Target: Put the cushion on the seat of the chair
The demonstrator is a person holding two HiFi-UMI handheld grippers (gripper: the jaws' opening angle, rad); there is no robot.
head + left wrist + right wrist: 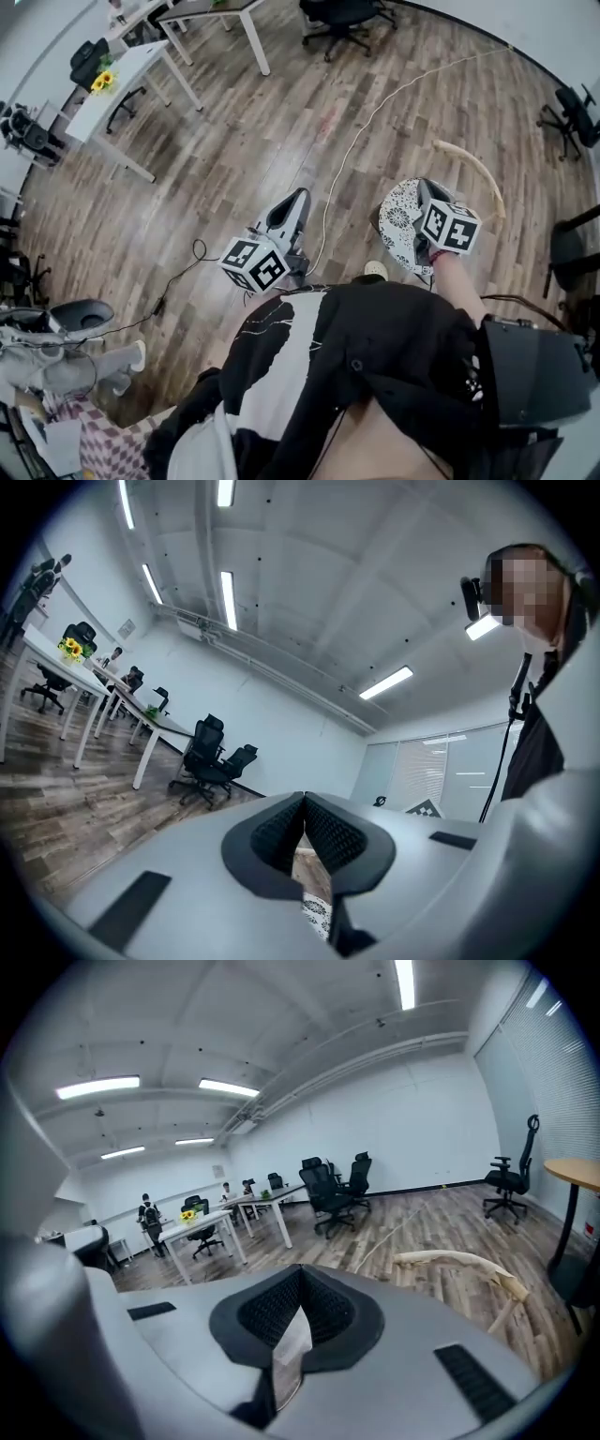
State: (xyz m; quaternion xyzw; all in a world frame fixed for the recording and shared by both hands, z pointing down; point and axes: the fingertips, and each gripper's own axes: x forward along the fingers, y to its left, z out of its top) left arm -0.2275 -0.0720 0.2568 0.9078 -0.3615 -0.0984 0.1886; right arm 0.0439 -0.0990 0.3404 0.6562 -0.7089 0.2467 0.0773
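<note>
Wide open wood floor (281, 141) ahead of left claw (300, 199), free to pass. Across it only a thin white cable (375, 112), lying flat. Free gap also between the two claws. Close ahead of right claw (425, 189), clamped on cushion (398, 225), a curved wooden chair back (473, 169), blocking that side; under the curve, one support rod (511, 1312). Far right, office chair (574, 112) and round desk (577, 1171), well apart. Far ahead, white desks (122, 84) and more office chairs (342, 19), well apart from both claws. Low left, black cable (178, 272) on floor, and a seated person's legs (80, 364) near it. Overhead, free air up to high ceiling (309, 574).
</note>
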